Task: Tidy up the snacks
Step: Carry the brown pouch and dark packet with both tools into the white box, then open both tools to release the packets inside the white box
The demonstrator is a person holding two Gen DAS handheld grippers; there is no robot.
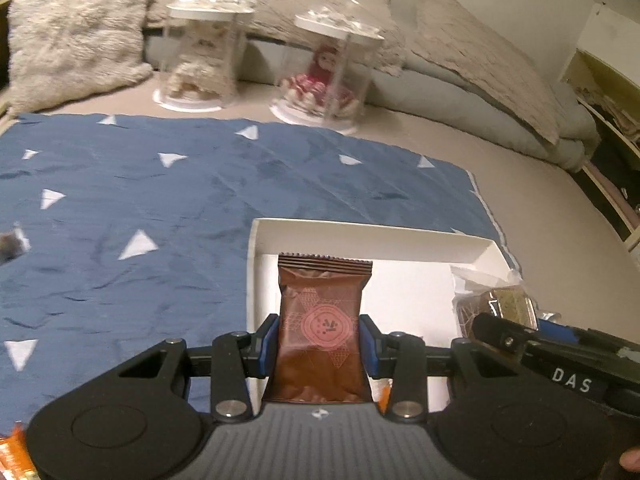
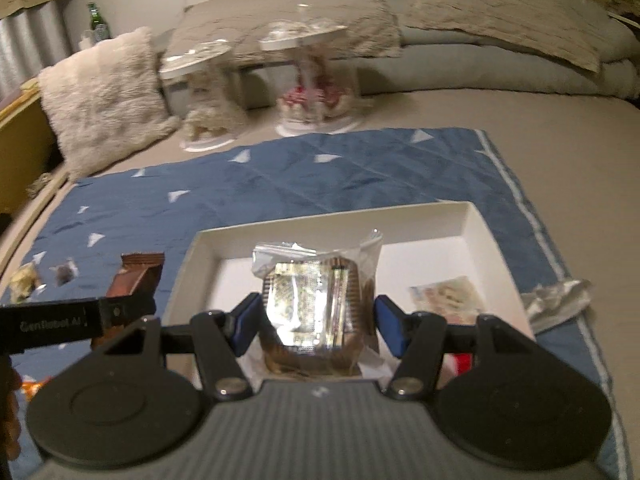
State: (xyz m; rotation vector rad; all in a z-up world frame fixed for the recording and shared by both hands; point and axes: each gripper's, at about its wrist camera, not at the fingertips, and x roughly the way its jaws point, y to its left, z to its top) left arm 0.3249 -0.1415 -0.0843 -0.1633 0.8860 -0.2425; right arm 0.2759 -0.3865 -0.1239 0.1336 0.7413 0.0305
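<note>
2 grippers are in view, each carrying 1 snack. My left gripper (image 1: pixel 320 334) is clamped narrow on a brown foil packet (image 1: pixel 322 320), its blue pads (image 1: pixel 269 338) pressed against both sides of the wrapper; the packet stands upright between them, above the left part of the white tray (image 1: pixel 376 236). My right gripper (image 2: pixel 316 320) holds a clear-wrapped snack (image 2: pixel 316 304) at a wider setting. The left pad meets the wrapper; at the right pad I cannot tell whether the wrapper touches, as the crinkled plastic blurs the edge. That snack hangs over the middle of the same tray (image 2: pixel 472 224).

From the right wrist view, the left gripper (image 2: pixel 128 304) and its brown packet (image 2: pixel 138 276) sit just beside the tray's left wall. 1 pale flat packet (image 2: pixel 444 294) lies on the tray floor at the right. A crumpled silver wrapper (image 2: pixel 556 300) lies on the blue cloth (image 2: pixel 280 188) just outside the tray's right wall. Several small snacks (image 2: pixel 40 276) lie on the cloth at the far left.

Behind the cloth, 2 clear lidded jars stand on the bed: the left jar (image 1: pixel 198 56) holds pale items, the right jar (image 1: pixel 330 68) red and white ones. A fluffy cushion (image 1: pixel 76 28) lies to their left.
</note>
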